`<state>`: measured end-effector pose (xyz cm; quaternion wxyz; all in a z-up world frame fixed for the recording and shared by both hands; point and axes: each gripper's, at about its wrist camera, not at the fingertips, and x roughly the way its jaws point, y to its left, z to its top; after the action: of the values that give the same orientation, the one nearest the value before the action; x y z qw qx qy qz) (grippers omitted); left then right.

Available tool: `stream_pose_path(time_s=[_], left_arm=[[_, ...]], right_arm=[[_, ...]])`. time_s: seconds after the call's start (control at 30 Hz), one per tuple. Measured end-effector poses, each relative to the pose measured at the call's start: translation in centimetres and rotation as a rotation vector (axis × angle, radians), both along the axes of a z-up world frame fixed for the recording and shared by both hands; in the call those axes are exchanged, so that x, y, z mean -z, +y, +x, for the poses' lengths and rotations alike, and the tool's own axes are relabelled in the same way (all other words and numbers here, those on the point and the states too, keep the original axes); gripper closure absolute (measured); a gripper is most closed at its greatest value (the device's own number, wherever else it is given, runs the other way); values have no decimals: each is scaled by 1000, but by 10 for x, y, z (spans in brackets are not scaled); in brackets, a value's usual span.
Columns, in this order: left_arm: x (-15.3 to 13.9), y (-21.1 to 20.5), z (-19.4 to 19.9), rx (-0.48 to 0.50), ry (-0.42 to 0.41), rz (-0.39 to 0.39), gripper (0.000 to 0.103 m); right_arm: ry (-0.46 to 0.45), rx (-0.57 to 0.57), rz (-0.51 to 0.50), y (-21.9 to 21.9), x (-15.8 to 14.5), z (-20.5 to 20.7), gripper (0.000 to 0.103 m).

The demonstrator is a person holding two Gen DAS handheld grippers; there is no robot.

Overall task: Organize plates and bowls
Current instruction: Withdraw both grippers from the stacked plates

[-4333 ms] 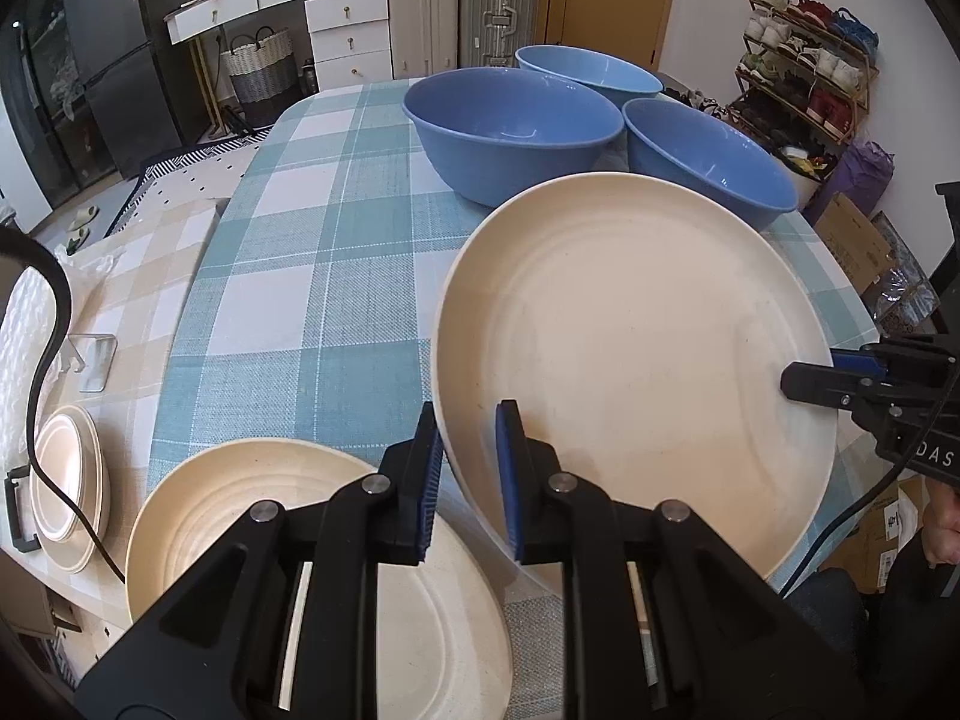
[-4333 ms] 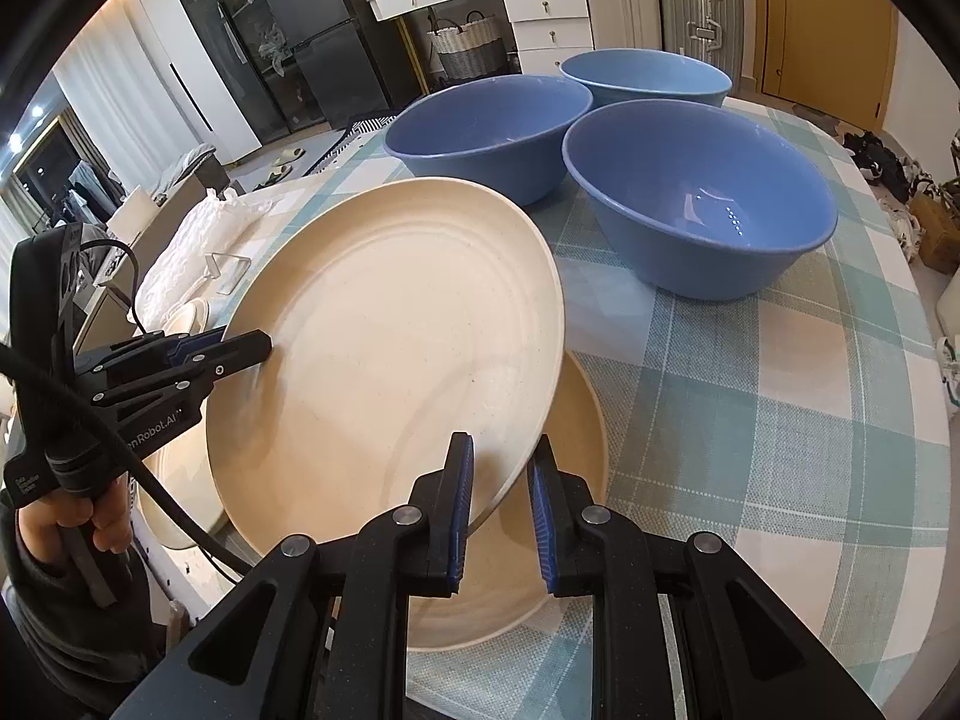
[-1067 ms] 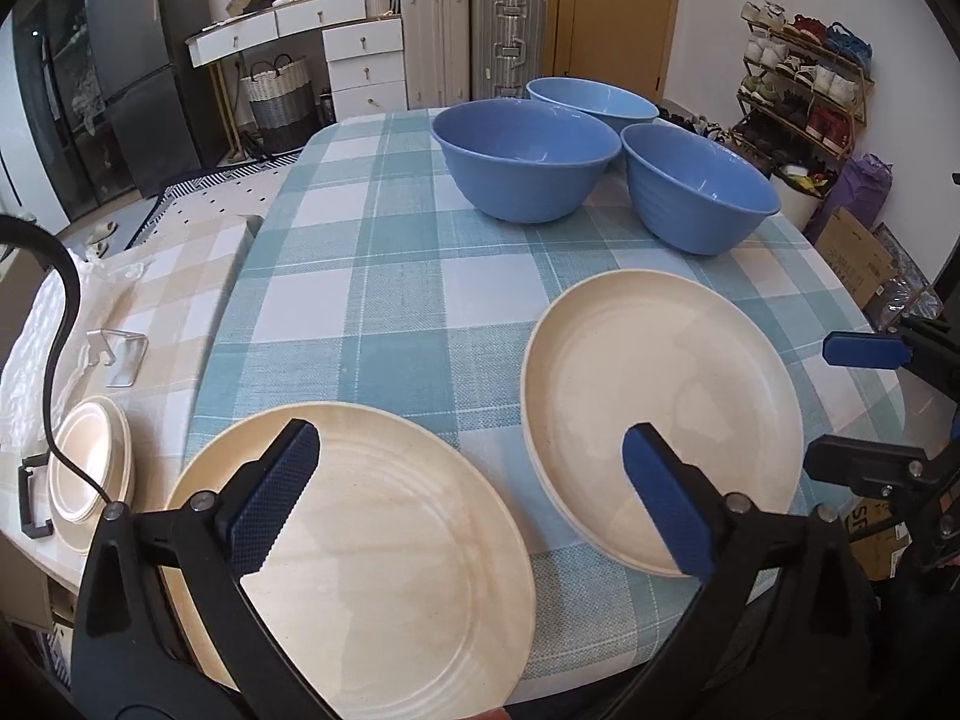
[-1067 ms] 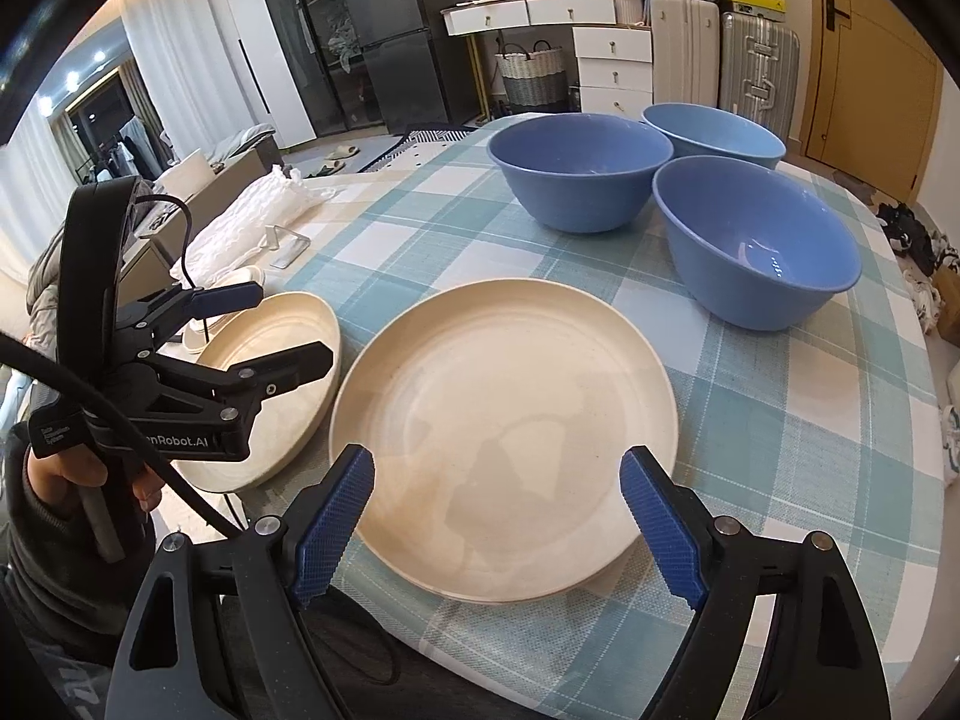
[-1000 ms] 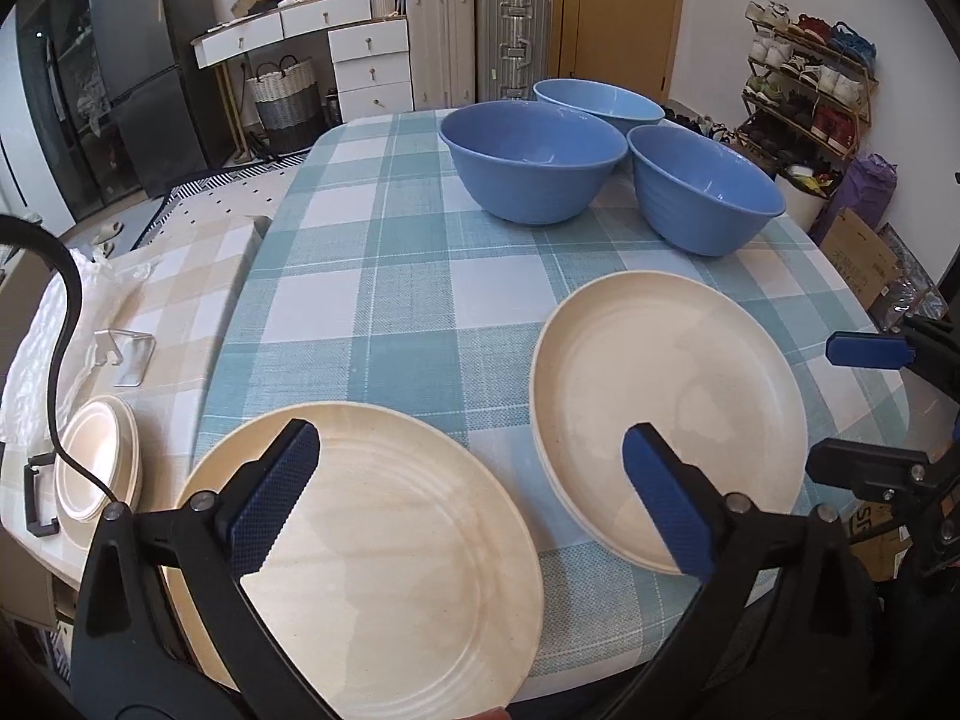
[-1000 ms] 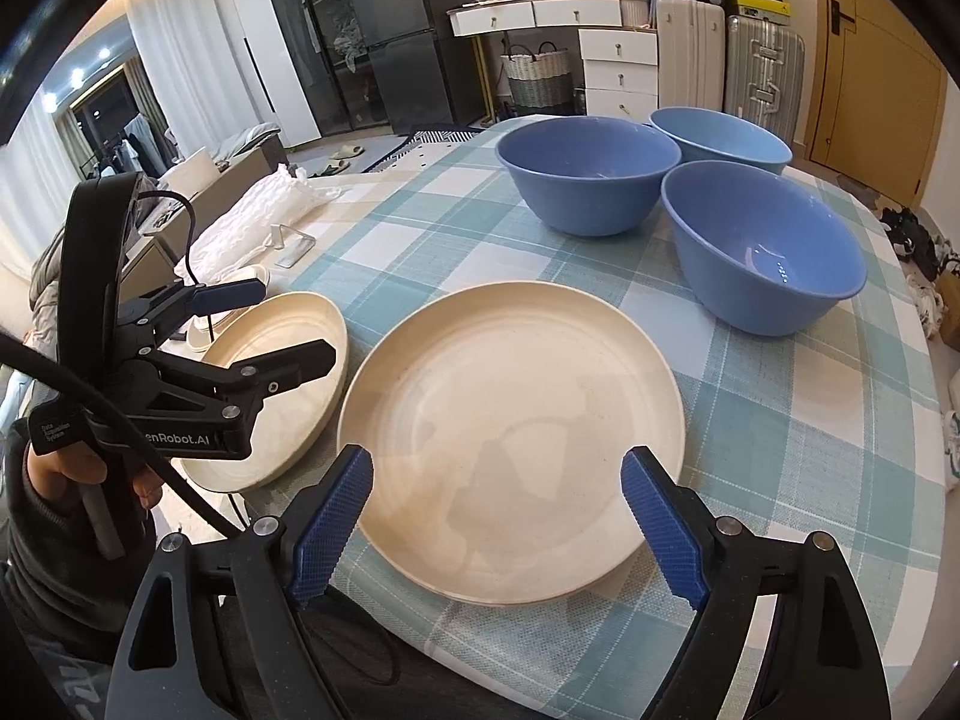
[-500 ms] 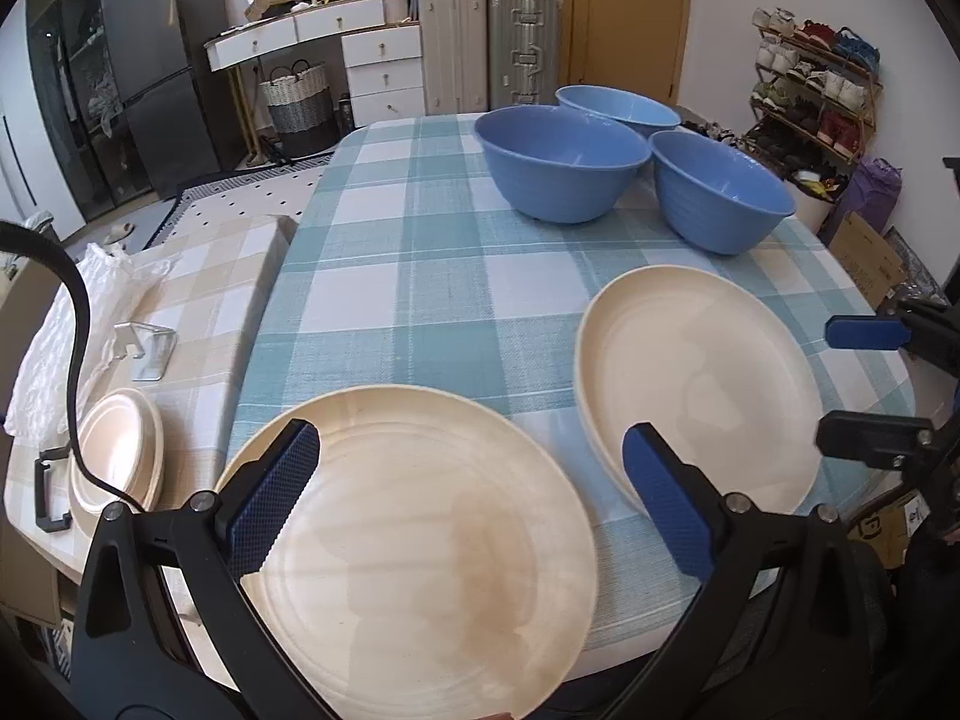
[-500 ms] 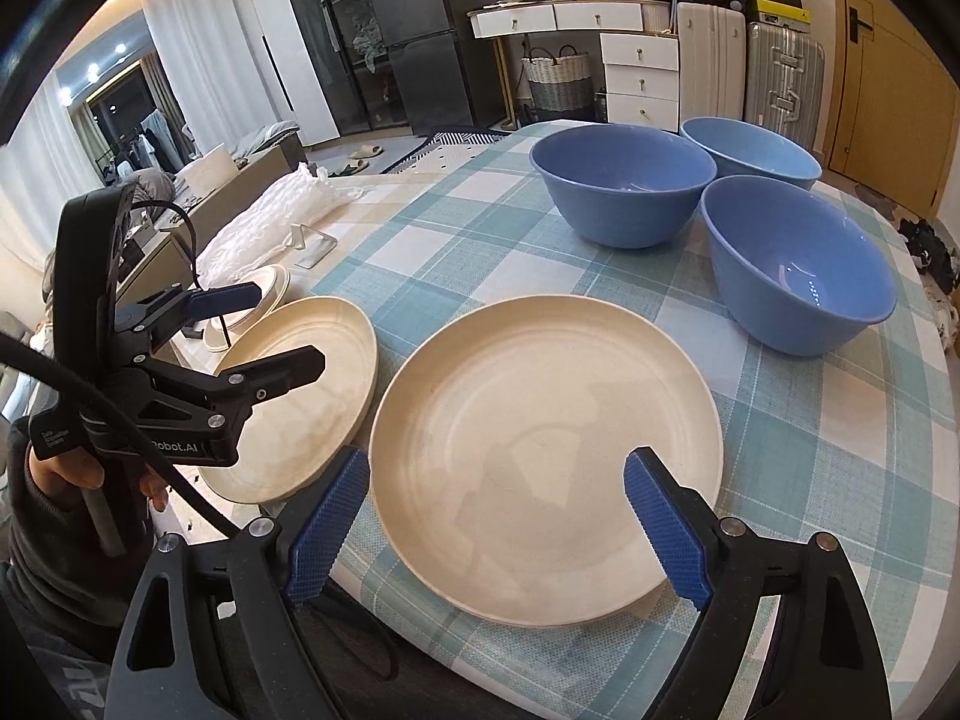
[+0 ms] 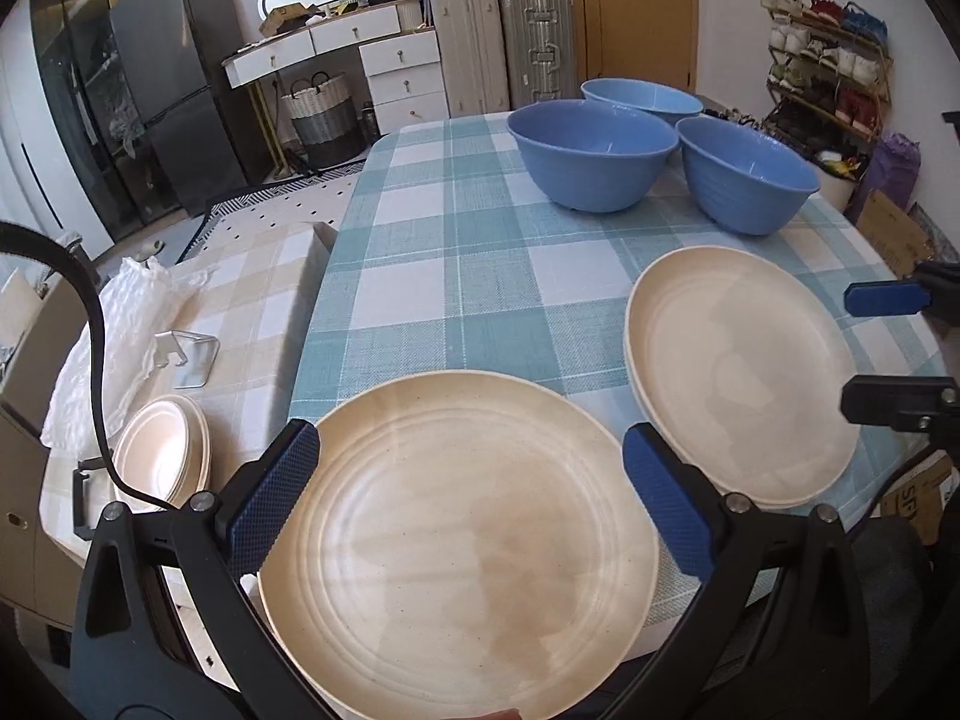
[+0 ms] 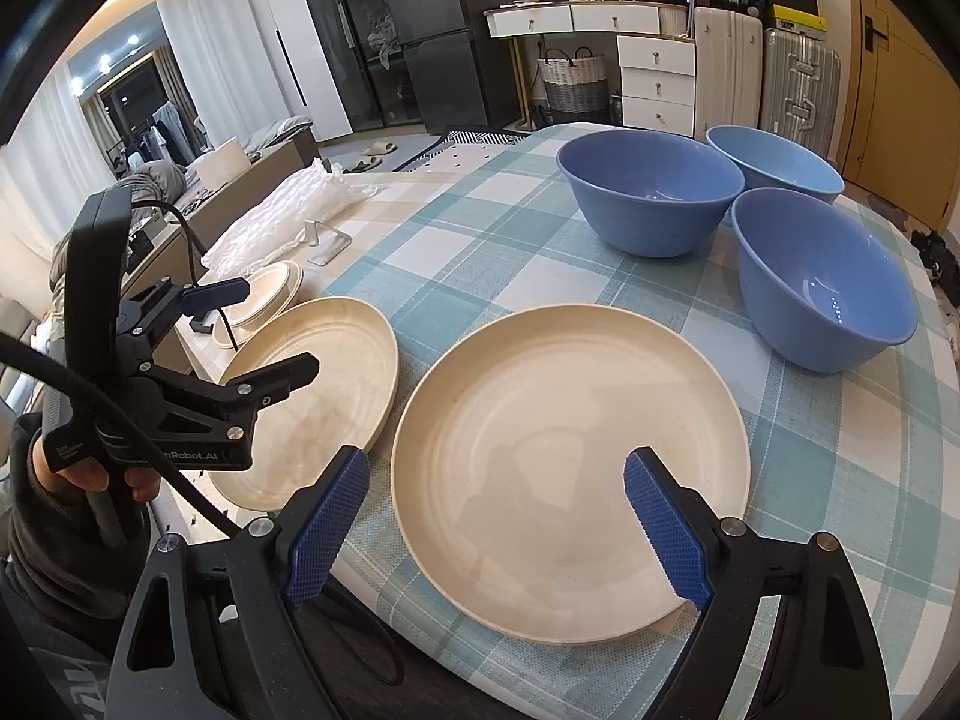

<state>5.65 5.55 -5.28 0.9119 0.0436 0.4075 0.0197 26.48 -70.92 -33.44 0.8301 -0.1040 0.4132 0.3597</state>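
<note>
- Hovering over the near edge of the tabletop (image 9: pixel 456 264), the left gripper (image 9: pixel 468 498) has its jaws spread wide, gripping nothing; a cream plate (image 9: pixel 462 546) lies under it at the near left corner, overhanging the edge.
- The right gripper (image 10: pixel 498 522) is likewise released, its blue pads (image 10: pixel 327 516) flanking without touching a stack of cream plates (image 10: pixel 570 462) that lies on the checked cloth by the near edge.
- The single plate and the stack sit just beside each other, a narrow gap between them.
- Three blue bowls (image 9: pixel 591 162) cluster toward the far right corner, well apart from the plates, with bare cloth between.
- Off the left edge, a lower side table (image 9: pixel 252 276) carries small cream dishes (image 9: pixel 162 450), a metal stand (image 9: pixel 189 357) and bubble wrap (image 9: pixel 120 324).
- A black cable (image 9: pixel 96 348) loops in front of those dishes.
</note>
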Motion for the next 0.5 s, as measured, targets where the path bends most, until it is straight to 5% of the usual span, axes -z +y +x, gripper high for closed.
stream_pose_path(time_s=[0.5], left_arm=[[2,13,-9,2,52,-81,3]], right_arm=[[-11,-20,3,9,-3,-2,14]])
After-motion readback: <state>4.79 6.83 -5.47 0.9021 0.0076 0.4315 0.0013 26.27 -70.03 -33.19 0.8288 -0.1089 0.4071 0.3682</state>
